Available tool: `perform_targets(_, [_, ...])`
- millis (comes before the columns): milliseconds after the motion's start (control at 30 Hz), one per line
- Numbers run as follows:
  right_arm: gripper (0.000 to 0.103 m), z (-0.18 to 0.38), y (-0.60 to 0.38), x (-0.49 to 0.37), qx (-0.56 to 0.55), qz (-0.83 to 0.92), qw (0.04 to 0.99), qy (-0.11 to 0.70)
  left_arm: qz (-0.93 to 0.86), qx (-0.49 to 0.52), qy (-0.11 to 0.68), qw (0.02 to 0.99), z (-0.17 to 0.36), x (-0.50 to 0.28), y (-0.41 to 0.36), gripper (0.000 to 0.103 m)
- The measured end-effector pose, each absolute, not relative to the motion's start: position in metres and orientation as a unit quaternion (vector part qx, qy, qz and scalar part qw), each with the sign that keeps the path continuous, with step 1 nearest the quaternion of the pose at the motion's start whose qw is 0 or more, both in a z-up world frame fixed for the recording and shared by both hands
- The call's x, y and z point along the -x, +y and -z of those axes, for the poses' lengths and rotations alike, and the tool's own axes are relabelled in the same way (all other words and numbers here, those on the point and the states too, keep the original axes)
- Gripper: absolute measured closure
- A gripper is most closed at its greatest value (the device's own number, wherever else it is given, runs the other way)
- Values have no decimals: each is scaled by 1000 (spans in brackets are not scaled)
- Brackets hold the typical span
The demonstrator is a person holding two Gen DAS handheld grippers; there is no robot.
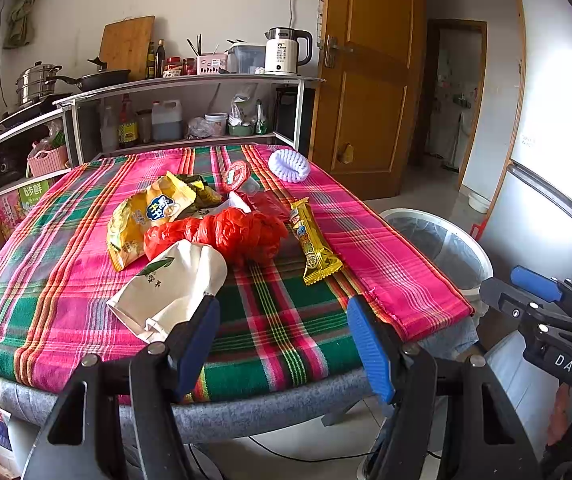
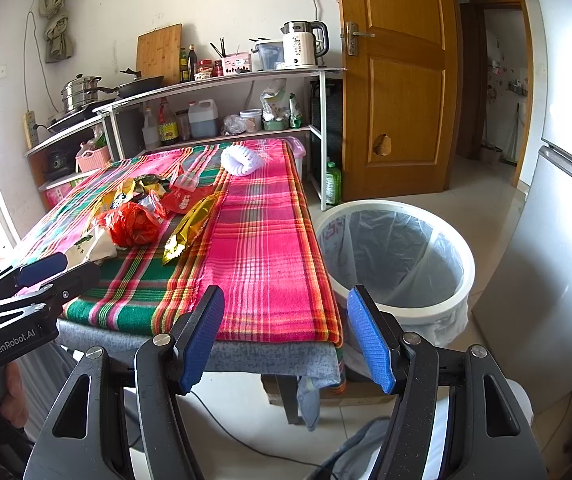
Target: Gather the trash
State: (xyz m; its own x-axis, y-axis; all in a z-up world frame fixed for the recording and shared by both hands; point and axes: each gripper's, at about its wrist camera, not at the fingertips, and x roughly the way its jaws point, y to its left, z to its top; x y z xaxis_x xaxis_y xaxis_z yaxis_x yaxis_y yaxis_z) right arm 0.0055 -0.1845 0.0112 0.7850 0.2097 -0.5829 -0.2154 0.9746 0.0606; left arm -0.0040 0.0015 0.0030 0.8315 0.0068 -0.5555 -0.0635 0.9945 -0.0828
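Left gripper (image 1: 284, 344): fingers spread wide and holding nothing, hovering over the near edge of the table; its left finger (image 1: 196, 340) sits just beside the white paper bag.
White paper bag (image 1: 170, 284): lies flat nearest the left gripper, at about 10 o'clock from it, crumpled and open at one end.
Yellow chip bag (image 1: 146, 220): beyond the white bag, at 11 o'clock, leaning against the rest of the heap.
Red plastic bag (image 1: 222, 236): bunched in the middle of the pile at 12 o'clock, touching the white bag and the chip bag.
Yellow snack wrapper (image 1: 313, 246): just right of the red bag, at 1 o'clock, long and lying flat on the cloth.
White ring-shaped object (image 1: 289, 166): at the far edge of the table, apart from the heap; whether it is trash I cannot tell.
Plaid tablecloth (image 1: 66, 264): loose, with its edge hanging over the table's right side.
Right gripper (image 2: 286, 336): fingers apart and empty, off the table's near right corner.
Lined trash bin (image 2: 393, 248): on the floor to the right of the table, at 1 o'clock from the right gripper, looking empty.
Risk: the flat wrappers may slip from the fingers, or the fingers may pinch the loose cloth and drag the heap.
Risk: the pieces touch one another, so lifting one may pull a neighbour off the table.
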Motion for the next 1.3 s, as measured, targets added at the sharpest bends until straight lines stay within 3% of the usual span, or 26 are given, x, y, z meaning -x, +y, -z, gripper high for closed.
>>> perform_targets(1300, [38, -11, -185, -5, 5, -112, 945, 309, -18, 47, 288, 956, -4, 5, -2, 35])
